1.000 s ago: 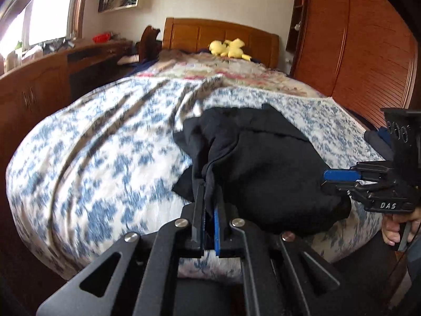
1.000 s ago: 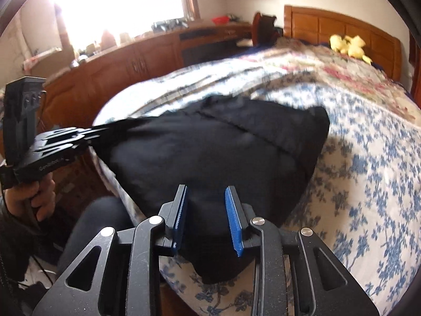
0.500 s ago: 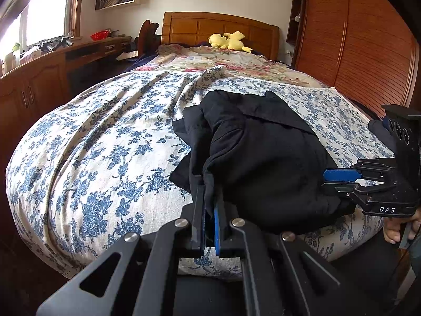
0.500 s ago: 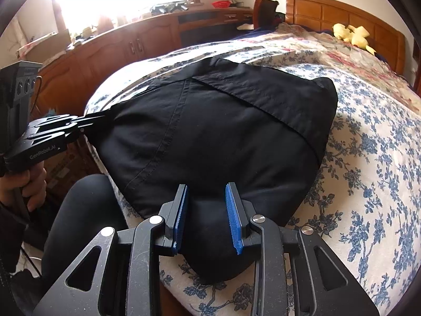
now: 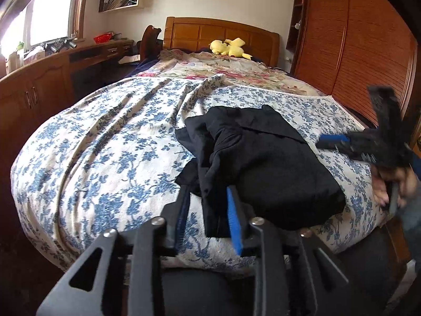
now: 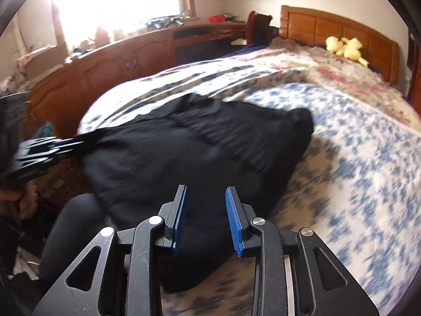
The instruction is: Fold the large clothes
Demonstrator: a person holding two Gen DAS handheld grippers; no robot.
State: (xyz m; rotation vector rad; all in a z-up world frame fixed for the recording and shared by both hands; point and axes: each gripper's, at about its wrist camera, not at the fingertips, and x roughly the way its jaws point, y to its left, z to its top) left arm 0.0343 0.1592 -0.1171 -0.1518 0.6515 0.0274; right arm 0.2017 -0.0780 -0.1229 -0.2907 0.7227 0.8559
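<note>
A black garment [image 5: 265, 163] lies bunched and partly folded on the near end of the bed, and also fills the middle of the right wrist view [image 6: 189, 158]. My left gripper [image 5: 208, 210] is open at the garment's near left edge; a hanging fold of the cloth lies between its jaws. My right gripper [image 6: 206, 216] is open and empty over the garment's near edge. The right gripper shows blurred at the right of the left wrist view [image 5: 339, 142]. The left gripper shows blurred at the left of the right wrist view [image 6: 44, 150].
The bed has a blue floral cover [image 5: 105, 142] and a wooden headboard [image 5: 218, 34] with a yellow plush toy [image 5: 231, 48] in front of it. Wooden cabinets [image 5: 31, 92] run along the left side. A slatted wooden wardrobe [image 5: 368, 52] stands on the right.
My left gripper has opened and let go of the black garment's edge. My right gripper has lifted and moved away to the right; both views show motion blur.
</note>
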